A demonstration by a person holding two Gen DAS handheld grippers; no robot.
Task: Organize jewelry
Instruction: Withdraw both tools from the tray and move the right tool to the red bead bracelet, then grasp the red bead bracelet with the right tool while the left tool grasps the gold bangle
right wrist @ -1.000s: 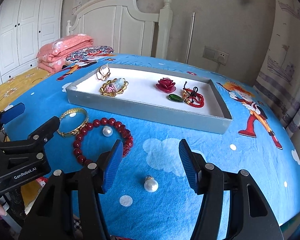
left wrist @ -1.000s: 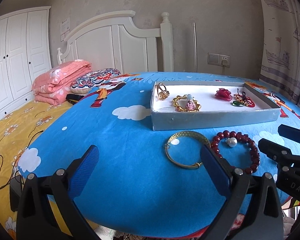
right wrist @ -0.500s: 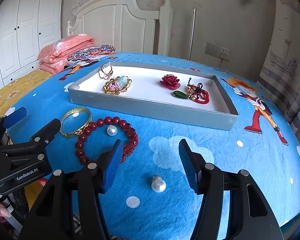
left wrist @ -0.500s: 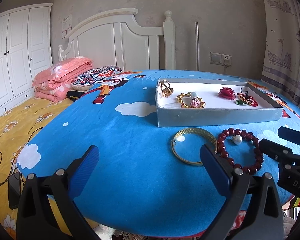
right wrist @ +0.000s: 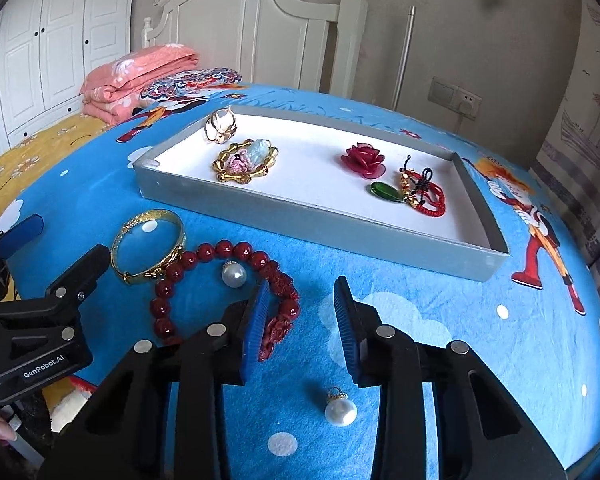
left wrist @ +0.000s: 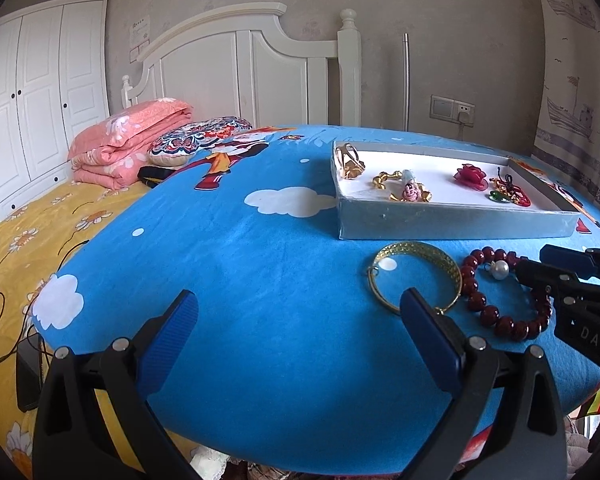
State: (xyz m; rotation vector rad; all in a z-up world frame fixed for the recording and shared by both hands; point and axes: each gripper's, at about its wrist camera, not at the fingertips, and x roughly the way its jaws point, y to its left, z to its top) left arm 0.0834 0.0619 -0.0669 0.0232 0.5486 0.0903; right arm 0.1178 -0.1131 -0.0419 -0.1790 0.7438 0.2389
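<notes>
Bedroom setup with a blue cartoon-cloth tabletop point(right wrist: 440, 320): right tongs point(right wrist: 300, 320) have just been closing, still apart and empty above the near loose pearl point(right wrist: 341, 411), left tongs point(left wrist: 300, 328) wide apart, so next it's clamp the pearl and carry it far to the grey tray point(right wrist: 300, 208).

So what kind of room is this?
It looks like a bedroom. There's a bed with a white headboard, a folded pink quilt and a pillow lying on it, and a tall white wardrobe against the wall.
</notes>
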